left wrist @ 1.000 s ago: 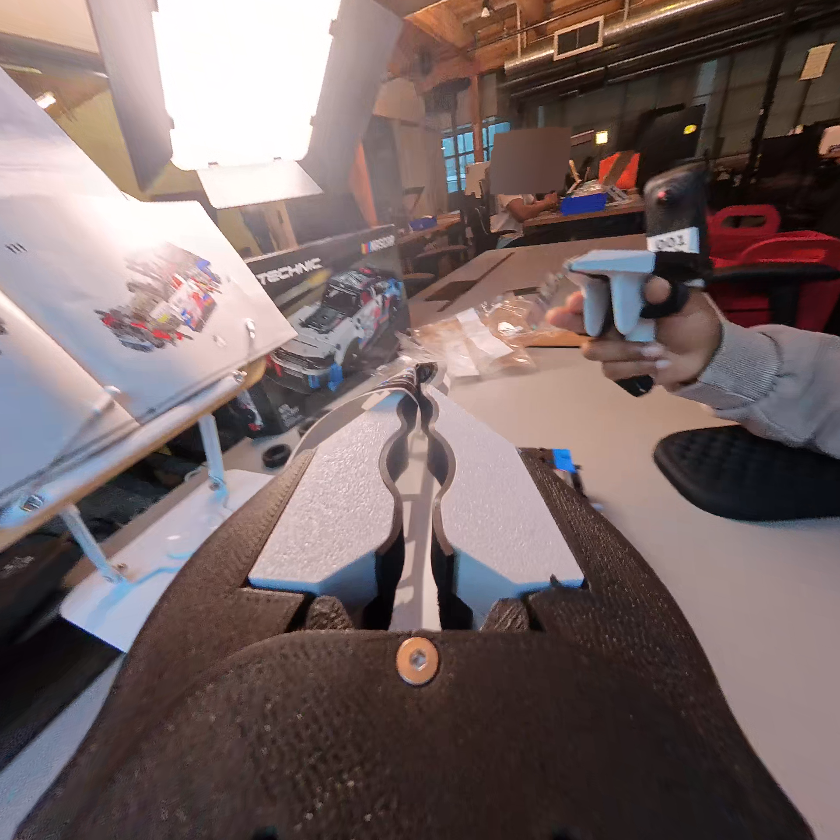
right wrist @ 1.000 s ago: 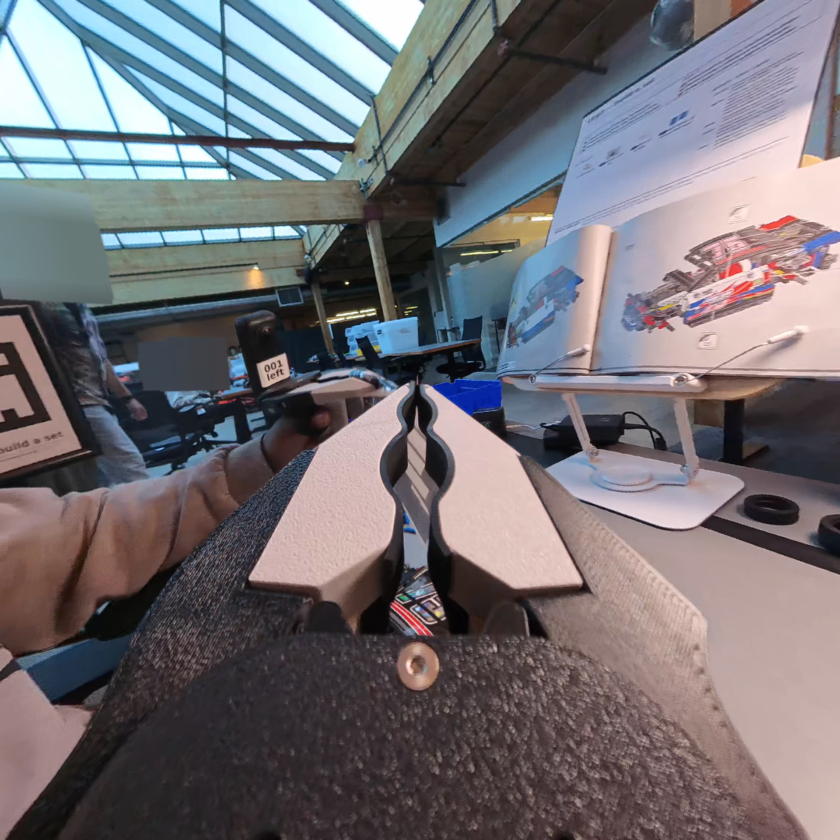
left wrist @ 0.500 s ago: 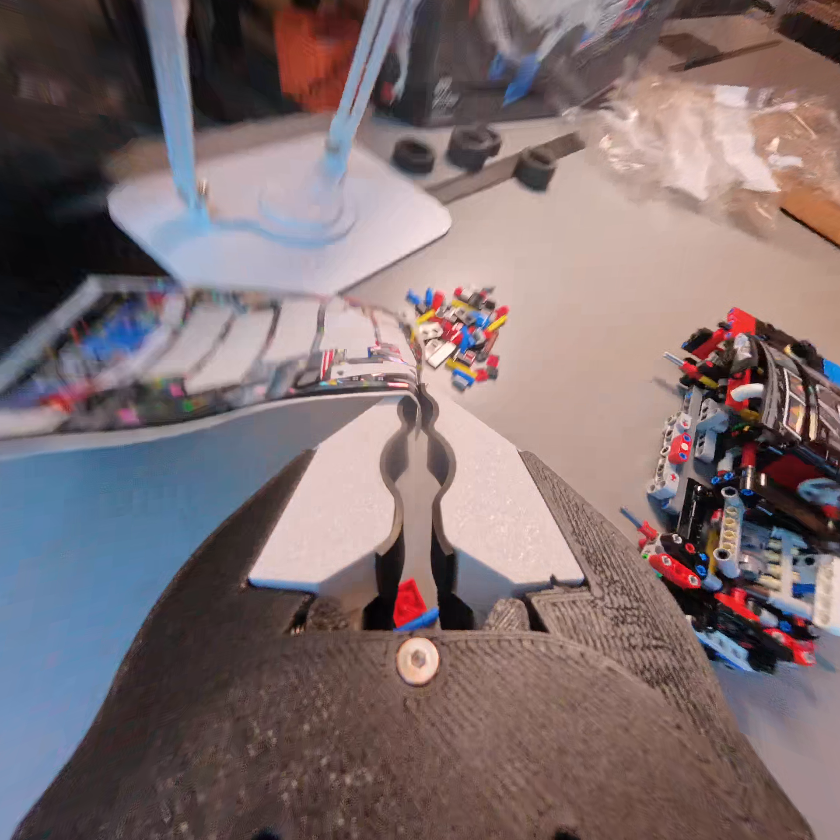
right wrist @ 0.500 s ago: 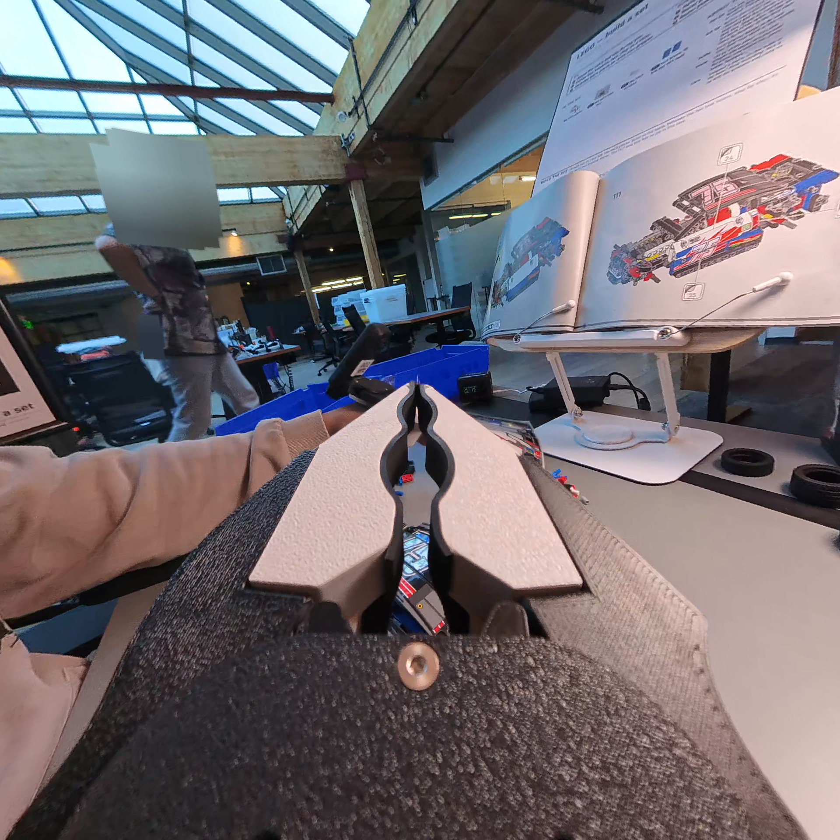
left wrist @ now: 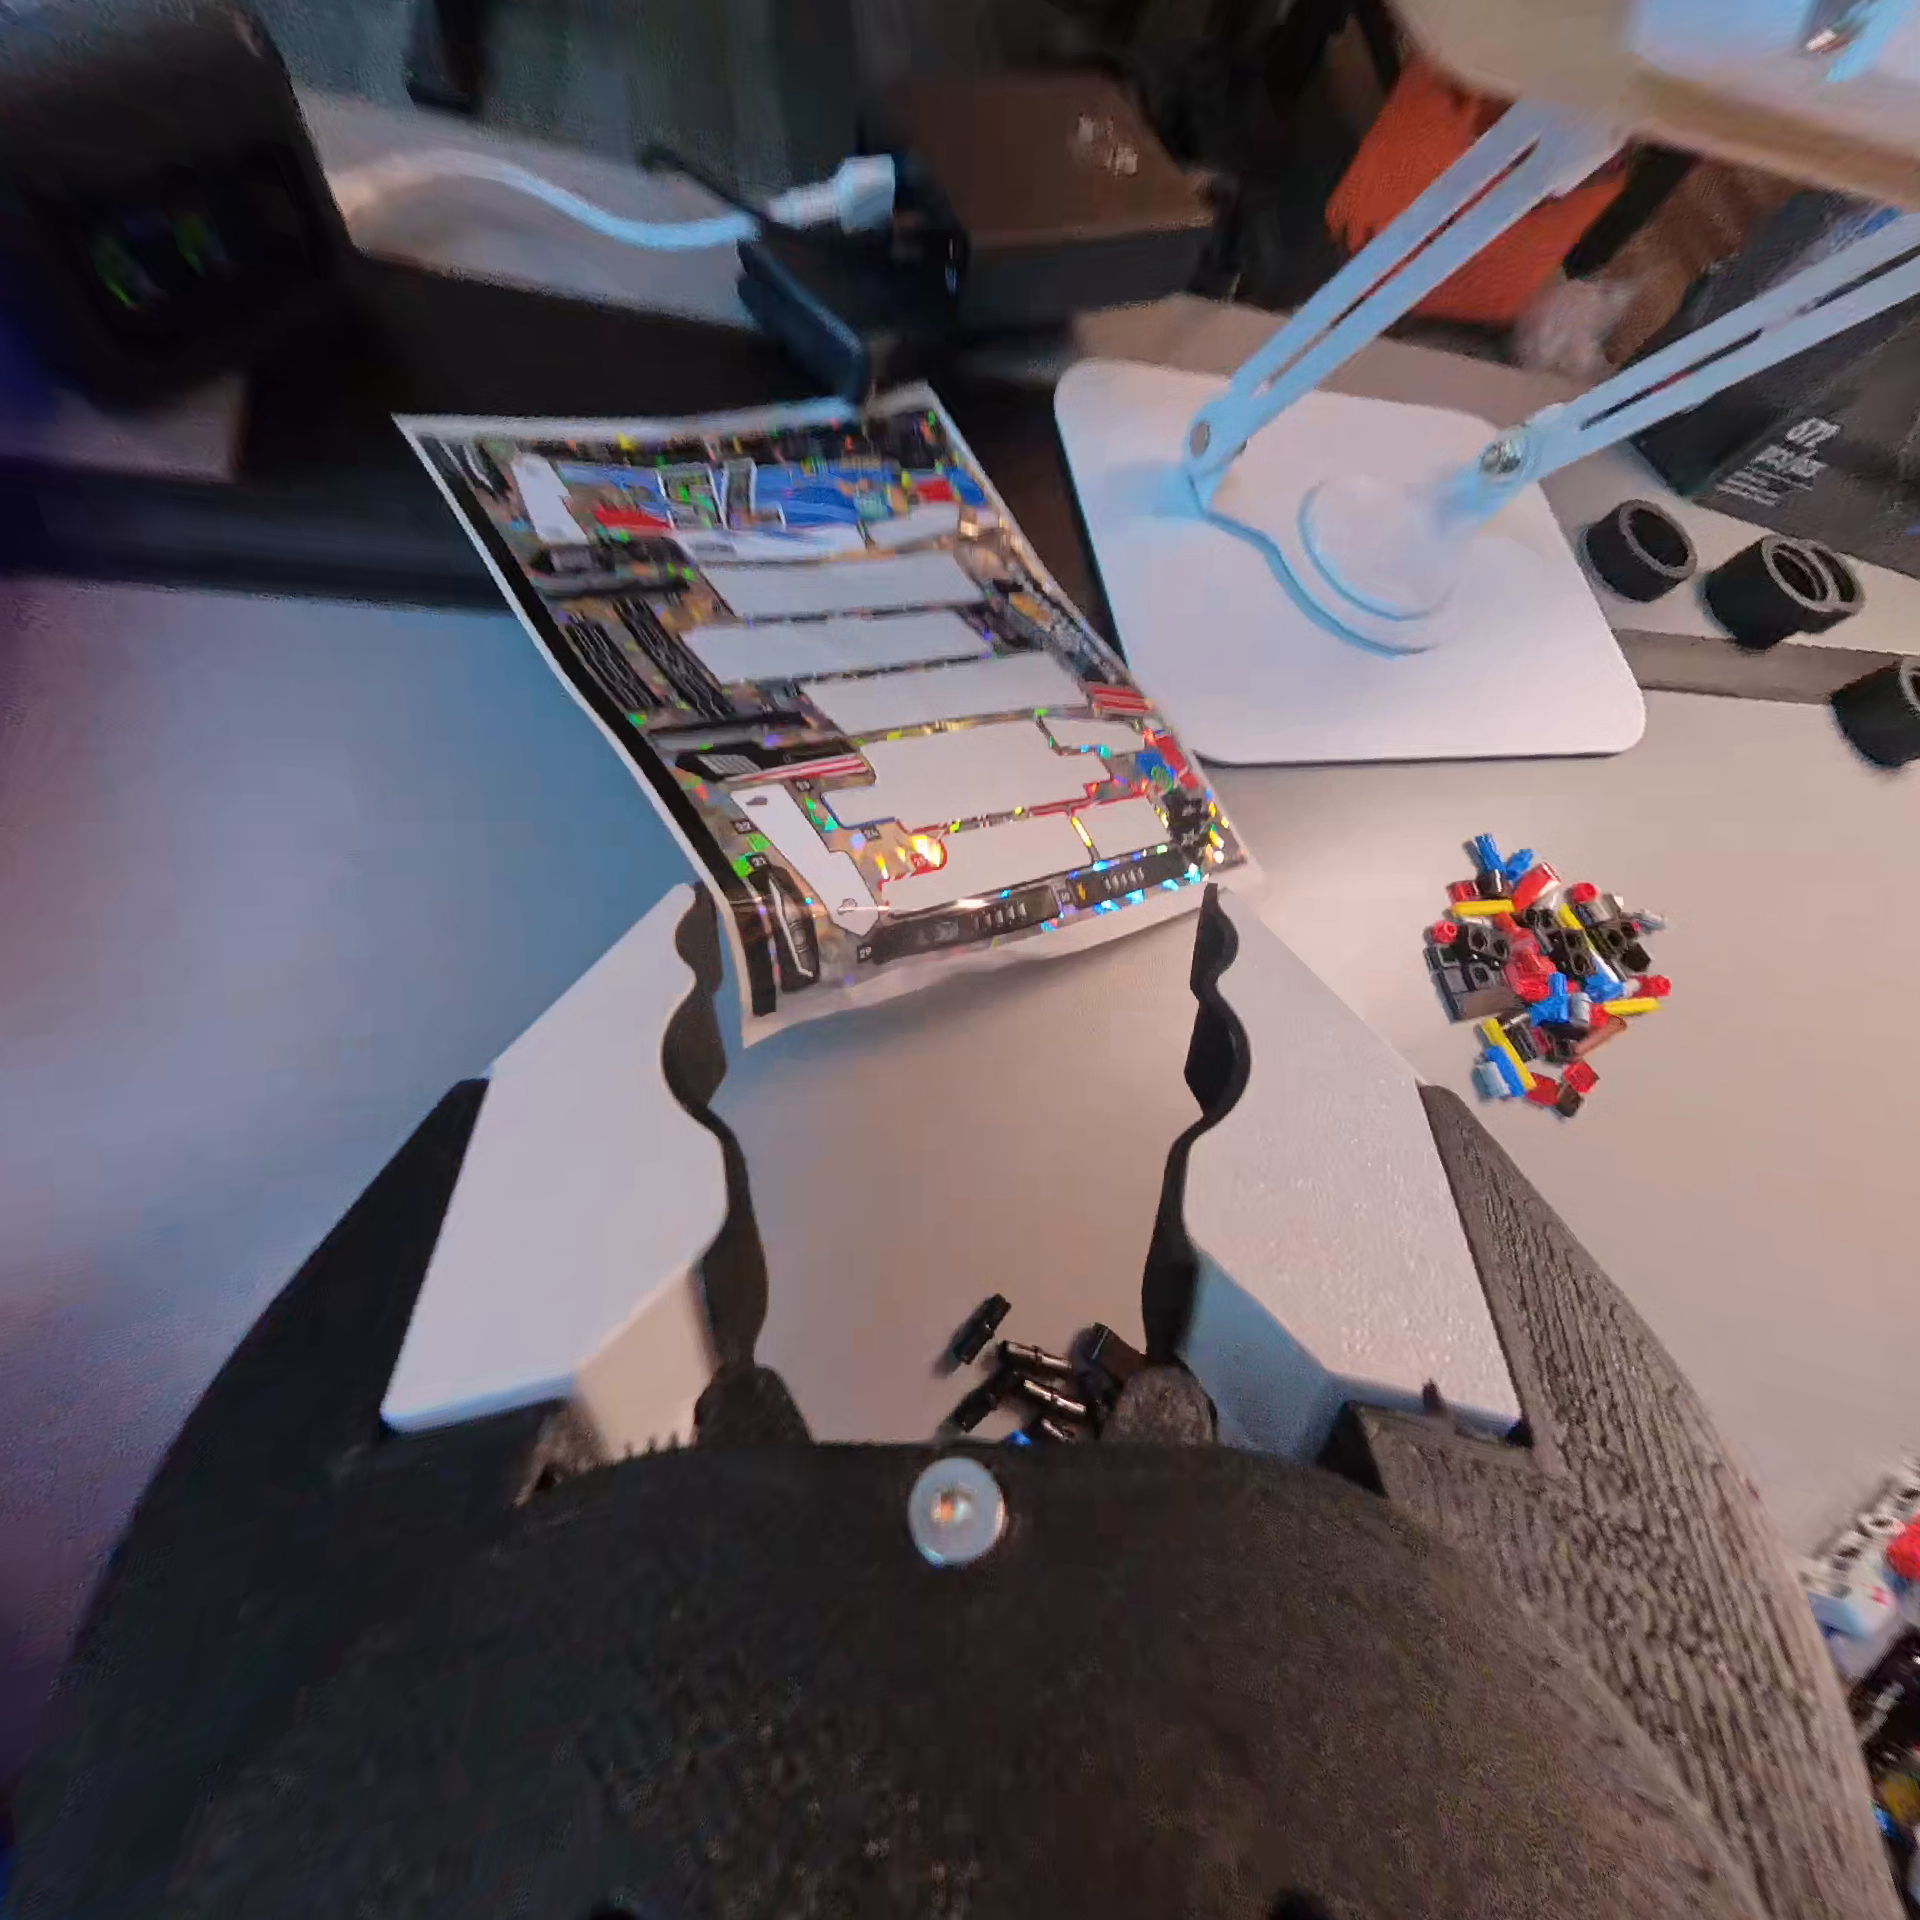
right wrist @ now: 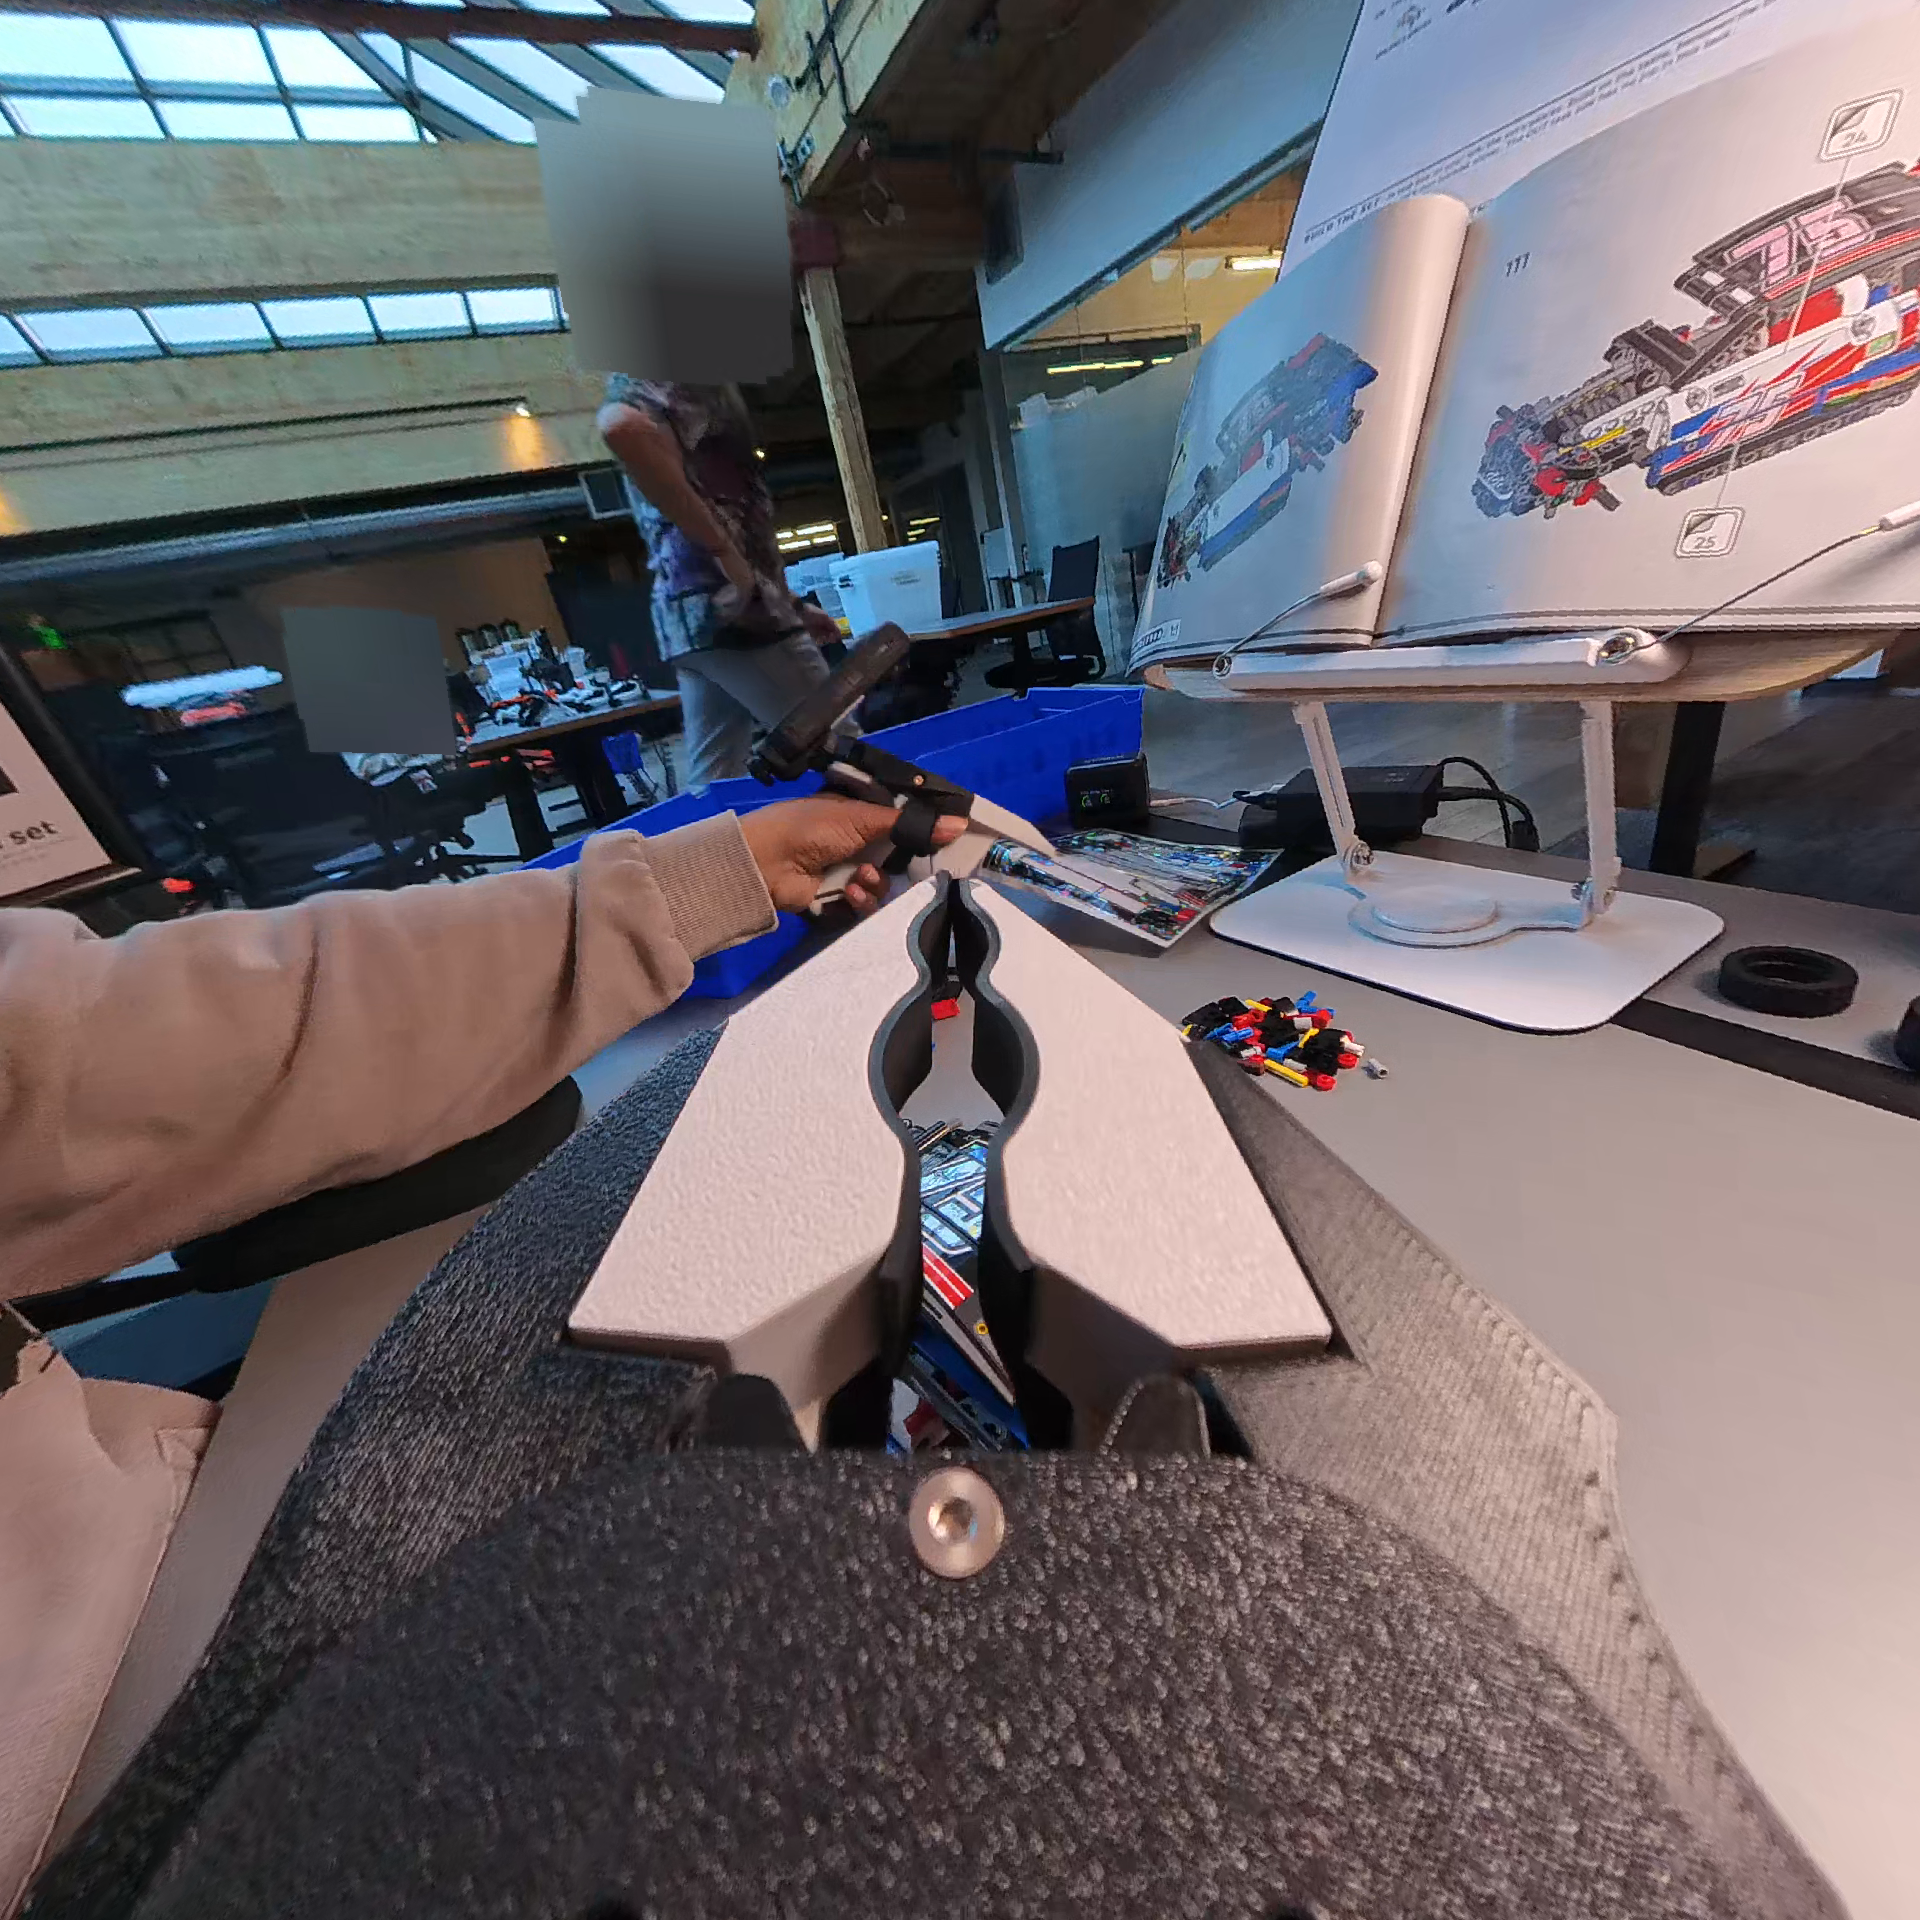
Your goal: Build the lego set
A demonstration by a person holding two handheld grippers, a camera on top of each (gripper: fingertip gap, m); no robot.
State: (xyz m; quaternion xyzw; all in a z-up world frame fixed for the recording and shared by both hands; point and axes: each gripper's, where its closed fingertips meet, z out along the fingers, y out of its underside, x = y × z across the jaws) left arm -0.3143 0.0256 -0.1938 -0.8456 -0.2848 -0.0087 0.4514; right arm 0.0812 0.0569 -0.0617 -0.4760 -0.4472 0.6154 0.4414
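- The left gripper (left wrist: 951,920) had its fingers spread wide apart, with nothing between them but bare table (left wrist: 1714,1195).
- The sticker sheet (left wrist: 831,707) lay curled on the table at 12 o'clock from that gripper, its near edge just past the fingertips; whether the left tip touched it could not be told.
- A heap of small bricks (left wrist: 1543,977) in red, blue, yellow and black sat at 2 o'clock, apart from the sheet.
- A few black pins (left wrist: 1023,1371) lay by the base of the right-hand finger.
- The white stand base (left wrist: 1351,582) stood at 1 o'clock, just beside the sheet, with black tyres (left wrist: 1704,571) beyond it at 2 o'clock.
- A corner of the car model (left wrist: 1870,1590) showed at 4 o'clock at the frame edge.
- The right gripper (right wrist: 954,888) had its fingers closed together at the tips, holding nothing that showed; part of the model (right wrist: 951,1247) was seen through the gap beneath them.
- In the right wrist view the left hand (right wrist: 831,842) held its gripper (right wrist: 1029,836) at 12 o'clock, over the near edge of the sheet (right wrist: 1132,878).
- The manual (right wrist: 1558,416) stood open on the stand at 1 o'clock, and a blue bin (right wrist: 997,738) lay at 12 o'clock behind the hand.
- A person (right wrist: 717,582) stood in the background at 11 o'clock.
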